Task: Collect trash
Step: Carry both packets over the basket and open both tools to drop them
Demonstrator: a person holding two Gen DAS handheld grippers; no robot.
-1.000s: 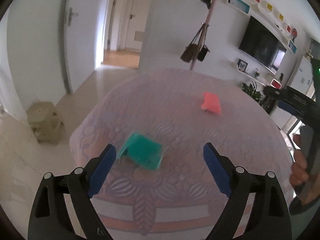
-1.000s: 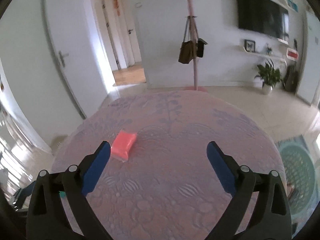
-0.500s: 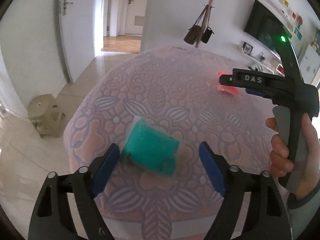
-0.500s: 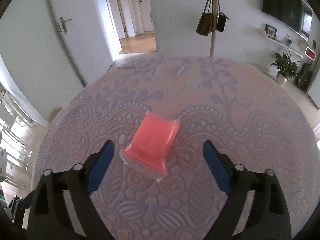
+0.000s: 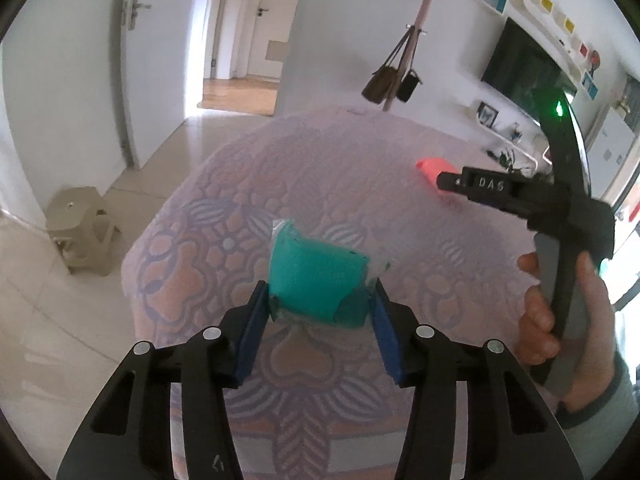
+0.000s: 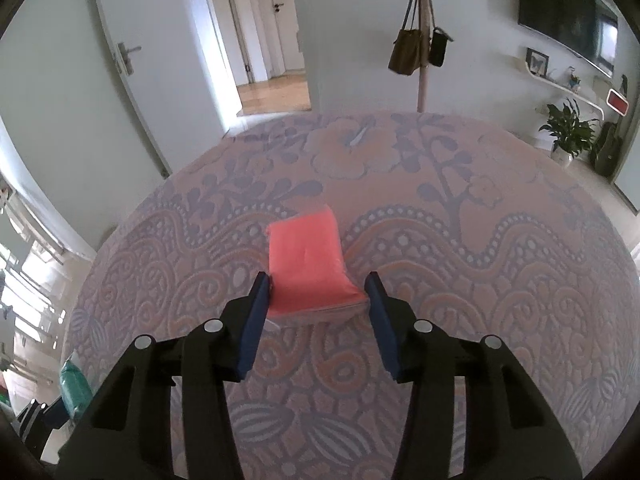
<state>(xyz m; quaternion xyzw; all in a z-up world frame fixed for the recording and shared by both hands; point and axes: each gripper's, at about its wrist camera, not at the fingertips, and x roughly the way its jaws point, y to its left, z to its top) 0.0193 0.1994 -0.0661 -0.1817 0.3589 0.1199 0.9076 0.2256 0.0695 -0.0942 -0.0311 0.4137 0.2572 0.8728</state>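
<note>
Left wrist view, nearest first: the left gripper (image 5: pixel 319 302) has its blue pads against both short sides of the green packet (image 5: pixel 316 280), pinching its near end. The packet's long axis runs away from the jaws, roughly in line with the fingers, and the far end projects forward over the patterned tablecloth (image 5: pixel 224 216). Whether the packet is clear of the cloth cannot be told.

Right wrist view, nearest first: the right gripper (image 6: pixel 318 294) stands with its pads at the two near corners of the red packet (image 6: pixel 308 268). The left pad touches the packet's edge; the right pad appears to meet the corner, so the jaws read as pinching it. The red packet likewise lies lengthwise ahead of the jaws, flat on the tablecloth (image 6: pixel 480 240), near the table's middle.

Judgement: each hand is nearest its own packet, so the coming move turns on a straight lift along each packet's near end, without crossing arms.

Count: two packets, one green, one red; two grippers. Beyond the table: one beige stool (image 5: pixel 80 232) on the floor and one coat stand (image 6: pixel 420 52) carrying two bags.
</note>
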